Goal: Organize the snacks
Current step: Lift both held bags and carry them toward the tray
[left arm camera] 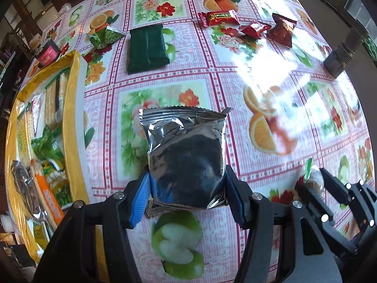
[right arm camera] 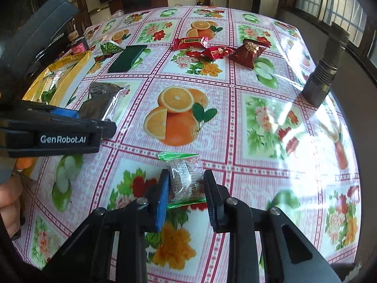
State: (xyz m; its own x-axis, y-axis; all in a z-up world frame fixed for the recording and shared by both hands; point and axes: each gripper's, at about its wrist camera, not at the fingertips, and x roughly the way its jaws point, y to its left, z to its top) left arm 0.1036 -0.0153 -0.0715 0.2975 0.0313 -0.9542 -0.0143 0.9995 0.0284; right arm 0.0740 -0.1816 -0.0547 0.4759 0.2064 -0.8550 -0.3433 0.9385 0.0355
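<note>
My left gripper [left arm camera: 187, 184] is shut on a silver foil snack packet [left arm camera: 186, 155] just above the flowered tablecloth; it also shows in the right wrist view [right arm camera: 101, 99]. My right gripper [right arm camera: 187, 184] is shut on a small clear packet with green ends [right arm camera: 186, 179], also seen in the left wrist view [left arm camera: 313, 176]. A yellow box [left arm camera: 70, 108] holding several snacks stands at the left. A dark green packet [left arm camera: 147, 47], a green triangular packet [left arm camera: 104, 36] and three red packets [left arm camera: 219, 17] lie farther back.
A dark metal cylinder [right arm camera: 322, 75] stands at the table's right edge. A dark pink-labelled jar [left arm camera: 47, 54] stands beyond the yellow box. The table's far edge meets dark furniture and a window wall at the right.
</note>
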